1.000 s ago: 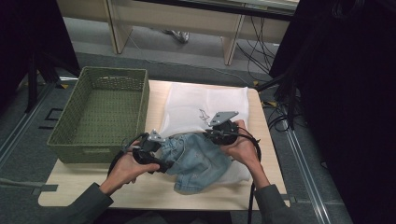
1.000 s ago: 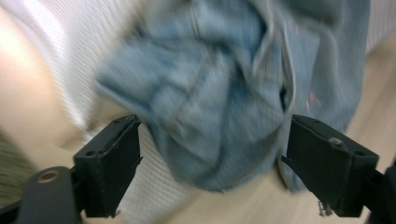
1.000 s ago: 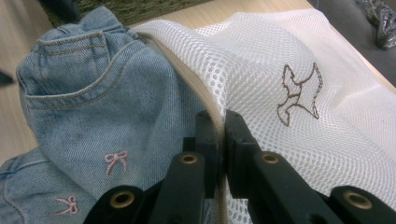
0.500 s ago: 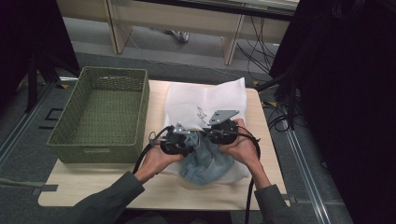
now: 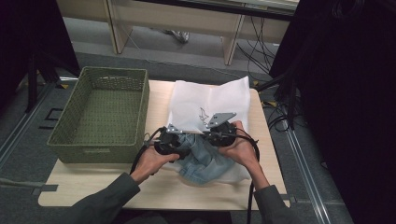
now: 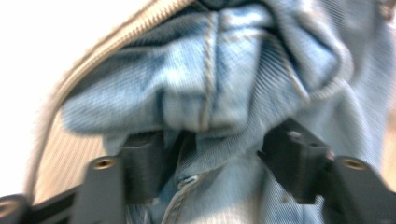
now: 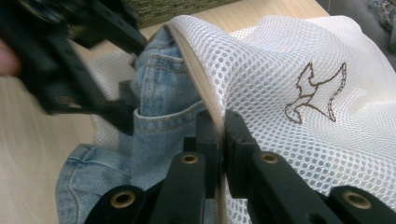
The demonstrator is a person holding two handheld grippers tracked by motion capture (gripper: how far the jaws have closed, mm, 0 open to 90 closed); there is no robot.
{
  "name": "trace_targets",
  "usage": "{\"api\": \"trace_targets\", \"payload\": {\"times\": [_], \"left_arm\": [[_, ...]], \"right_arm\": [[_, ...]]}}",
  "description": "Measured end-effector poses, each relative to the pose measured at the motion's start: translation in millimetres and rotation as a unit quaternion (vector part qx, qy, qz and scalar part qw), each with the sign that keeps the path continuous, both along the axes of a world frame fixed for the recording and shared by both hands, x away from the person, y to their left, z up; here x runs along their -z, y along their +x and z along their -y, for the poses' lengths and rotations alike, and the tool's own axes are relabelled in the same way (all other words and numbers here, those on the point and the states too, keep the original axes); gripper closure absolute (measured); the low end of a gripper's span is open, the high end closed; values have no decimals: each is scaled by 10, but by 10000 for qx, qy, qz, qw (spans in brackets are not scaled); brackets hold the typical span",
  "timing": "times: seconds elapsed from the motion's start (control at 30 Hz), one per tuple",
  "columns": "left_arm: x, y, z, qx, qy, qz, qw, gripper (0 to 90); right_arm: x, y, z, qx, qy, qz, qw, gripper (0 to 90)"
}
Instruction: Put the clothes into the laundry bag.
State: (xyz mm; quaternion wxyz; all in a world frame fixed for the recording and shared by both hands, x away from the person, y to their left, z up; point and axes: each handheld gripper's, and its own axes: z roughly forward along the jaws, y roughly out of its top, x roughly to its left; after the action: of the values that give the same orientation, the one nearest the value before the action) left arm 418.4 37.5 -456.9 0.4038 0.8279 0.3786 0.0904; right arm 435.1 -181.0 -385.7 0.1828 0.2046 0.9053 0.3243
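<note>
Light blue jeans lie bunched at the mouth of a white mesh bag with a brown bird emblem, partly tucked inside it. My right gripper is shut on the bag's zipper edge and holds the mouth lifted. My left gripper sits just left of it at the opening. Its jaws have just been opening and now stand apart, with a fold of denim bulging between them.
A green woven basket stands at the left of the light wooden table. The bag covers the table's far right part. Past the table's far edge are floor, cables and desk legs.
My left gripper has moved right, up to the bag's mouth beside the right gripper, pushing the jeans along. The jeans are now more bunched and further under the mesh. The right gripper has stayed put.
</note>
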Motion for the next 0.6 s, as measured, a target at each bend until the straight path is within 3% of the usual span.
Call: {"api": "trace_targets", "payload": {"times": [0.13, 0.23, 0.3, 0.4, 0.5, 0.6], "left_arm": [[-63, -137, -56, 65, -163, 31, 9998, 358], [-77, -154, 14, 191, -357, 69, 9992, 427], [-66, -108, 63, 223, -417, 144, 9988, 536], [-25, 10, 155, 34, -458, 287, 9985, 757], [-16, 136, 256, -144, -605, 248, 9978, 805], [-33, 245, 368, -387, -746, 392, 9957, 805]], "right_arm": [[-1, -3, -7, 2, 4, -7, 10000, 868], [-3, 3, -14, -25, -32, 42, 10000, 868], [-4, -13, -27, 1, 0, -31, 10000, 868], [-10, -8, -22, -7, 5, 6, 10000, 868], [-39, -14, 4, -29, 77, 1, 10000, 868], [-76, -10, 18, -82, 120, 66, 9999, 870]]}}
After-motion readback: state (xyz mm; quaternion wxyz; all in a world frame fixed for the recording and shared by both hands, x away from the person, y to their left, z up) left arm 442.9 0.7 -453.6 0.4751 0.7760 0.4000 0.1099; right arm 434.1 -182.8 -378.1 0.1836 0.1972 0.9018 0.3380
